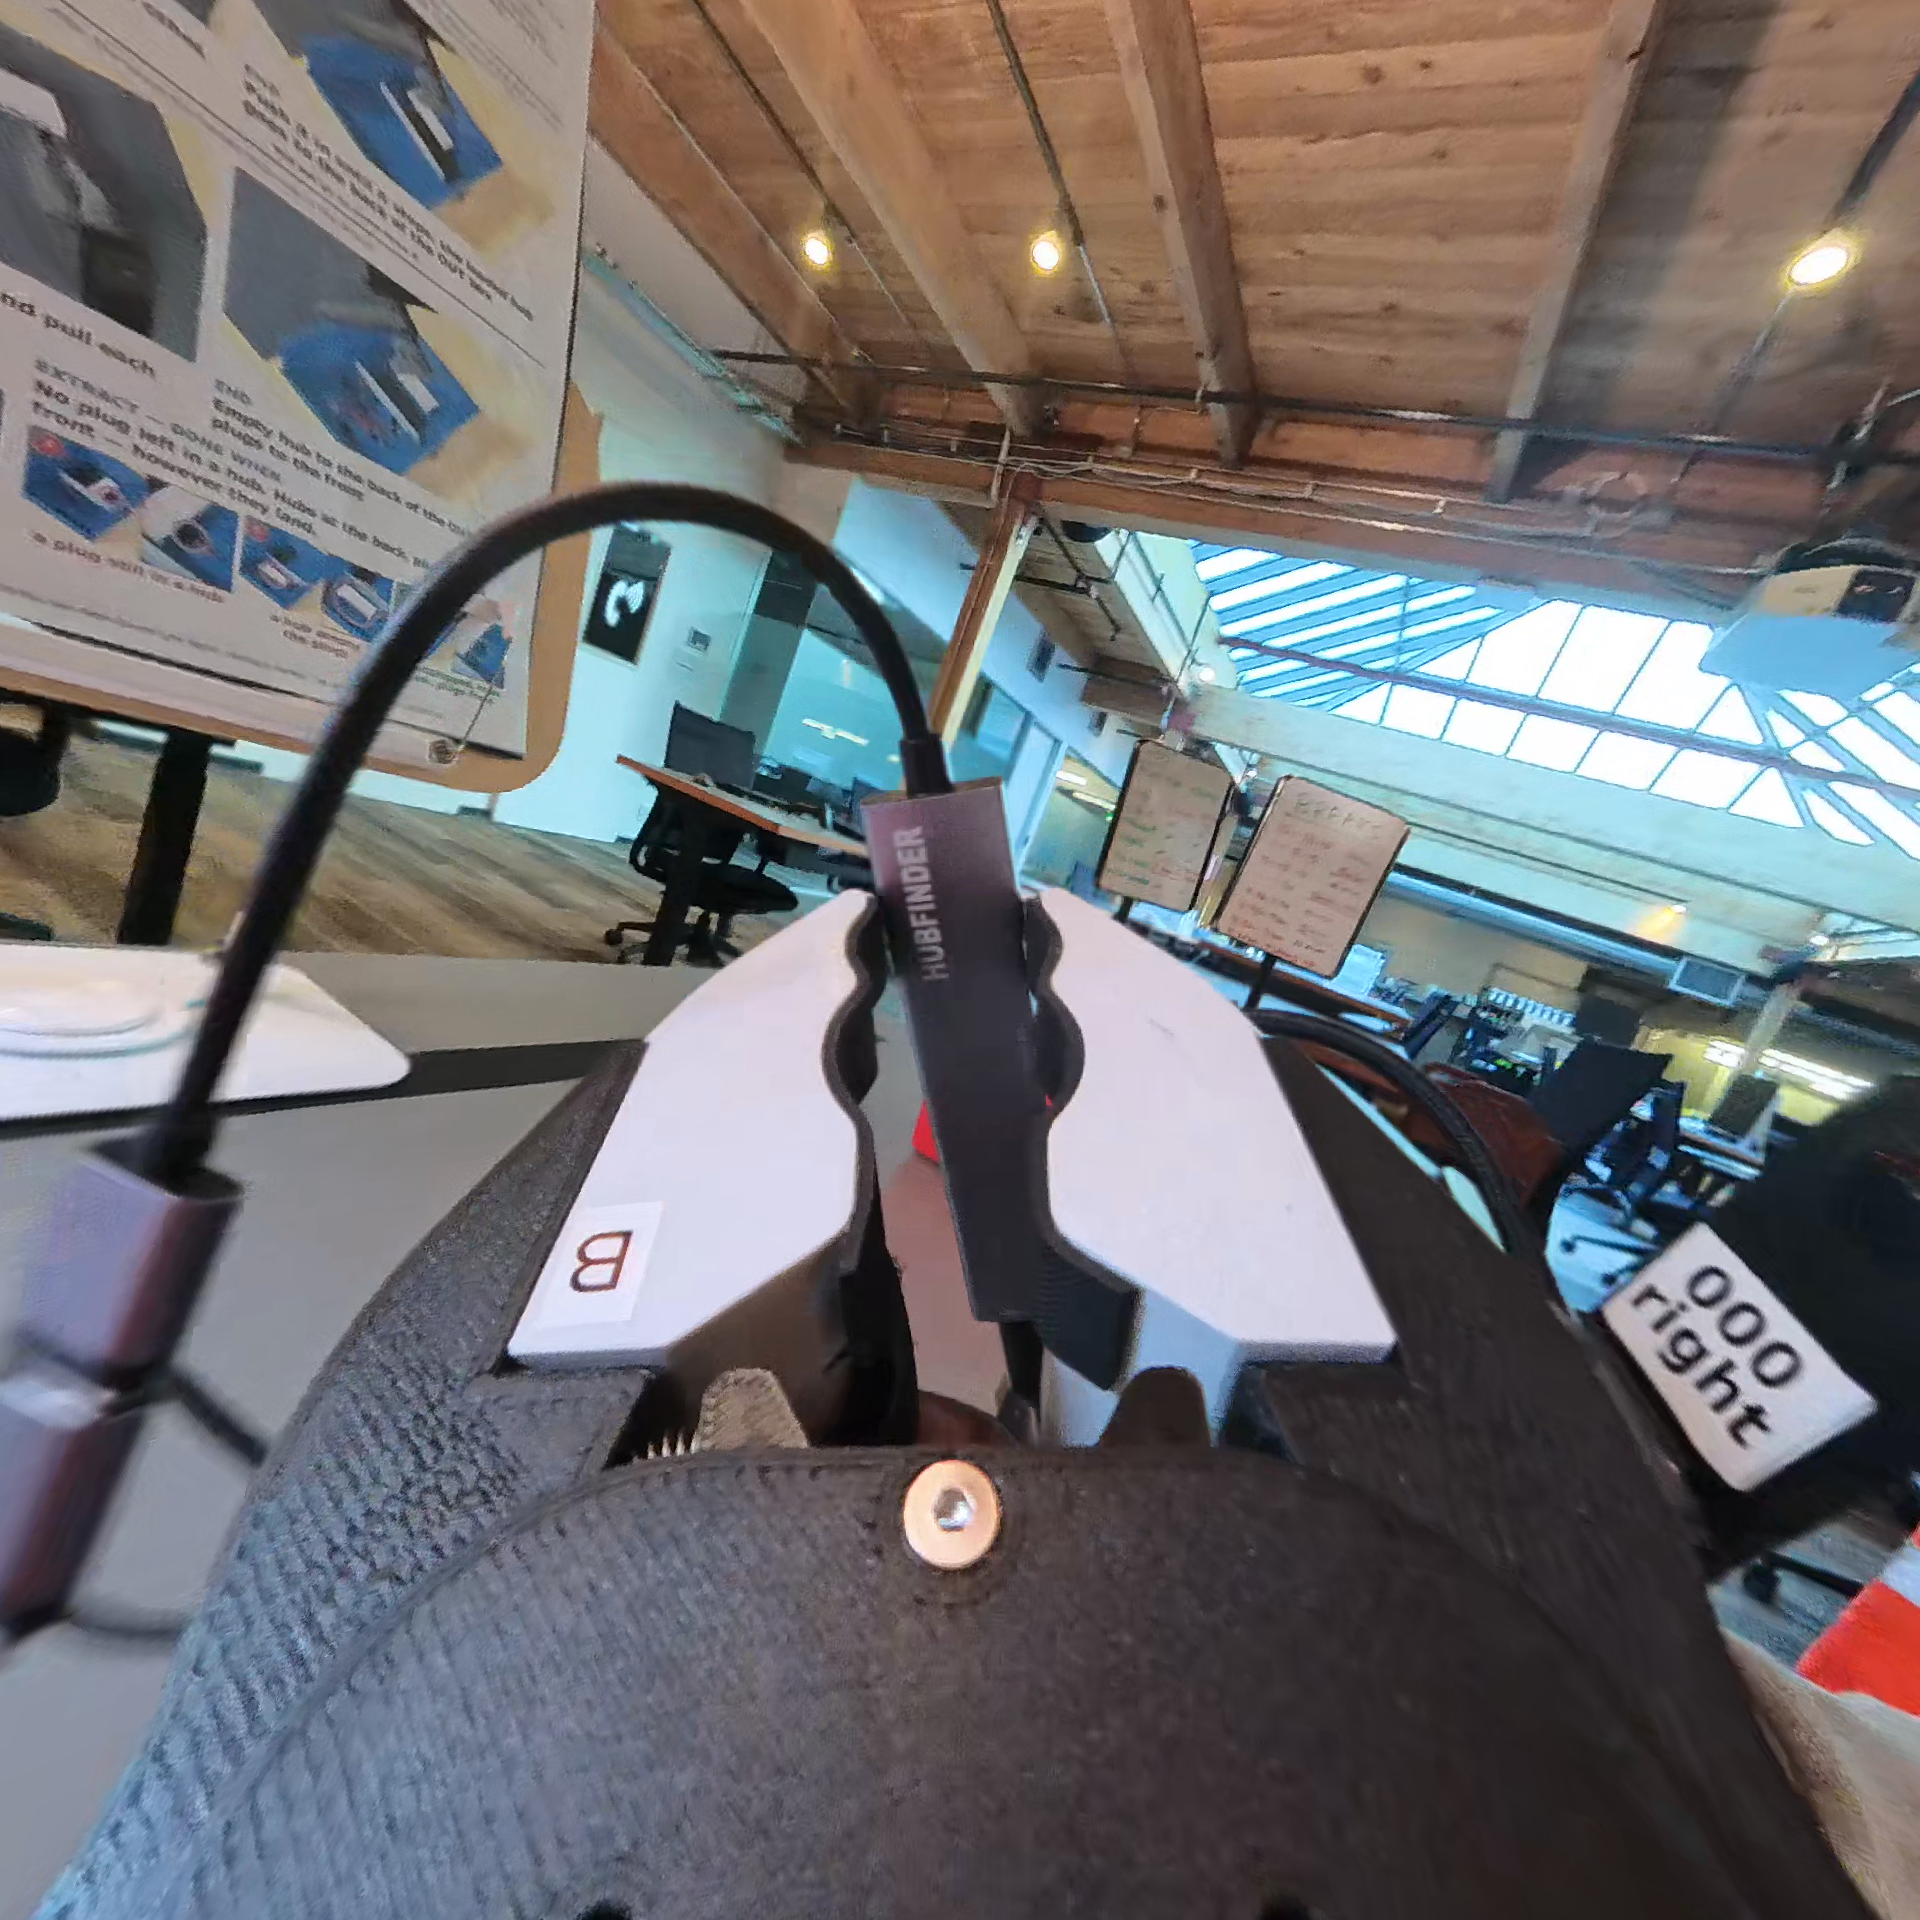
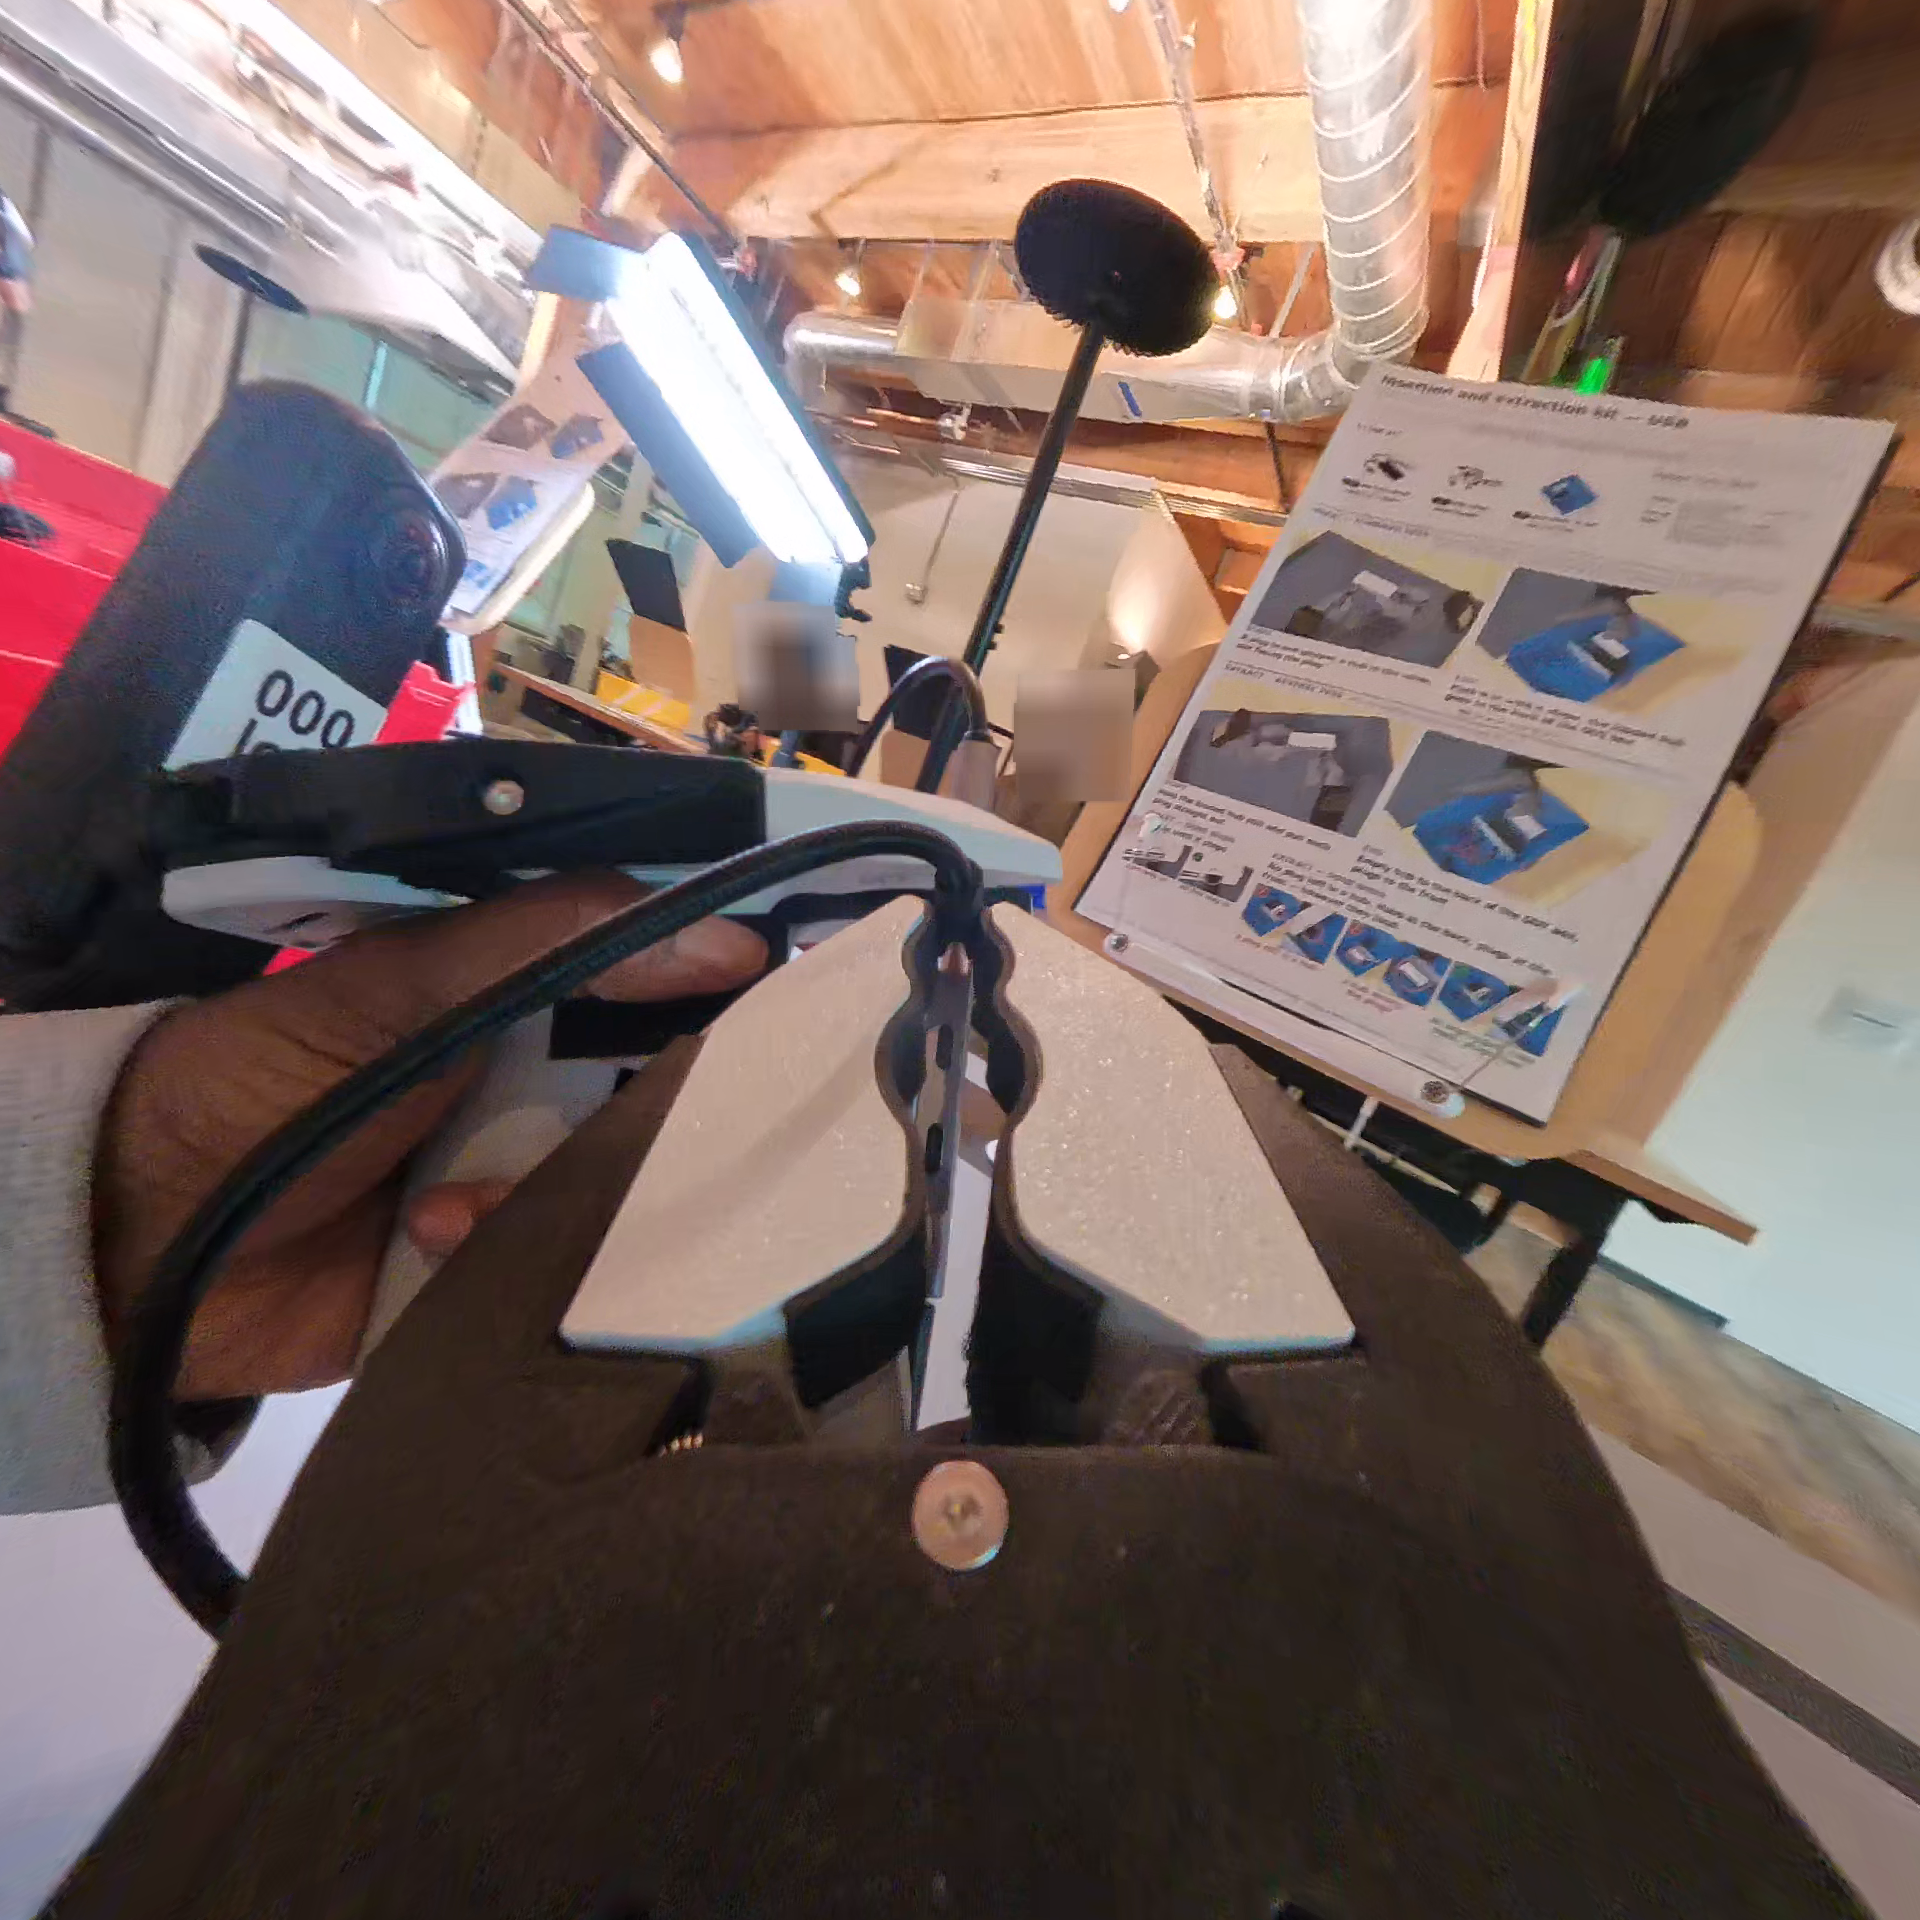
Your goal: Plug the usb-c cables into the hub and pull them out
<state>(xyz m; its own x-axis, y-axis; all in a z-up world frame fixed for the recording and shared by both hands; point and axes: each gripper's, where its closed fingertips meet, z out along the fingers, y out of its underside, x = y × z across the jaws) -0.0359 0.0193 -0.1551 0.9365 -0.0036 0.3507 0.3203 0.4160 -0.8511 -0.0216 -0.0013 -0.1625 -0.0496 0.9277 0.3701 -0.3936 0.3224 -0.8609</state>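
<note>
My left gripper (image 1: 951,914) is shut on a slim dark grey hub (image 1: 966,1060) that stands upright between the fingers. The hub's black cable (image 1: 520,551) arcs up and left, then down to a grey plug (image 1: 135,1257) at the lower left, which is blurred. My right gripper (image 2: 956,914) is shut on a thin silver hub (image 2: 940,1122), seen edge-on with slot ports. Its black braided cable (image 2: 416,1049) leaves the fingertips and loops left and down. The left gripper (image 2: 914,831) also shows in the right wrist view, held by a hand (image 2: 364,1091) just left of my right fingertips.
An instruction sheet on a wooden board stands nearby (image 1: 281,364) (image 2: 1455,748). A white tray (image 1: 156,1029) lies on the grey table (image 1: 416,1143). A light bar (image 2: 727,405), a black stand with a round disc (image 2: 1117,270) and a red bin (image 2: 62,540) are behind.
</note>
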